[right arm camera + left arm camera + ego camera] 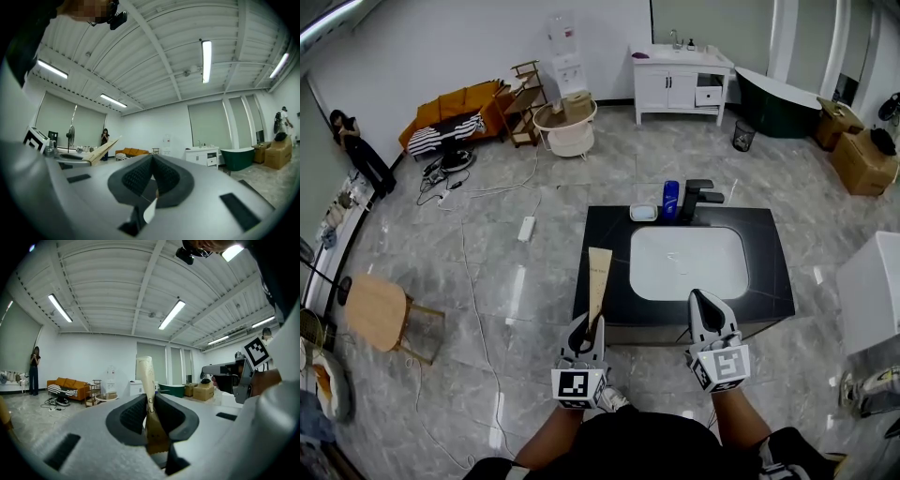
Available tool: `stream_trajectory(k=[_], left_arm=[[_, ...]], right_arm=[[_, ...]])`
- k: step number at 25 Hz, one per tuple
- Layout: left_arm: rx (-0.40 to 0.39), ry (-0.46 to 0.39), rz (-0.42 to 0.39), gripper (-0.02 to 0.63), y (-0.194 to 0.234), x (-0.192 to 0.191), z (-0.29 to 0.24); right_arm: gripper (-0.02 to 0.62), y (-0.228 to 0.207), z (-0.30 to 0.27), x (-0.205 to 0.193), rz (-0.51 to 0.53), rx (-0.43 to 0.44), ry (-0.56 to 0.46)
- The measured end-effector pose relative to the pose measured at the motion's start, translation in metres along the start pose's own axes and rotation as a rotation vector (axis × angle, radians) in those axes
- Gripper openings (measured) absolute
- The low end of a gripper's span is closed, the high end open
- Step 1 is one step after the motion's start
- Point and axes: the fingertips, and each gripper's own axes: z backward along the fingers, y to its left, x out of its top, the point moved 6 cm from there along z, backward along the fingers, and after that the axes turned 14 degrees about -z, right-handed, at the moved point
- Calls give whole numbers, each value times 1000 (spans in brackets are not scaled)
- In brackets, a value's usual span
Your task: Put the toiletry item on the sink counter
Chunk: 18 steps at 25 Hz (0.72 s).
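Observation:
A long beige toiletry tube (598, 279) sticks up and forward from my left gripper (587, 330), which is shut on its lower end; in the left gripper view the tube (146, 378) stands upright between the dark pads (127, 416). The tube's top hangs over the left edge of the black sink counter (772, 272), which has a white basin (688, 262). At the counter's back stand a blue bottle (670, 199), a soap dish (643, 213) and a black faucet (698, 195). My right gripper (703, 300) is shut and empty at the counter's front edge, its pads (140, 177) meeting.
Behind the counter are a white vanity cabinet (680, 82), a dark green bathtub (780, 105) and a small bin (744, 135). Cardboard boxes (861, 159) and a white unit (872, 291) stand at the right. A power strip (526, 228) with cables, a wooden stool (380, 311), an orange sofa (455, 111) and a person (361, 150) are at the left.

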Motion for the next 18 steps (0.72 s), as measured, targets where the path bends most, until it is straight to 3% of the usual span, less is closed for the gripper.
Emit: stream_trajectory(k=[10,18], left_arm=[[-46,-5,5,66,58,-14,-38],[-61,16,19,66,70,-22,-70]], right_arm=[[5,25,-60,-7,-2,-39,-9],[5,17,-87,-12,-8,-54,20]])
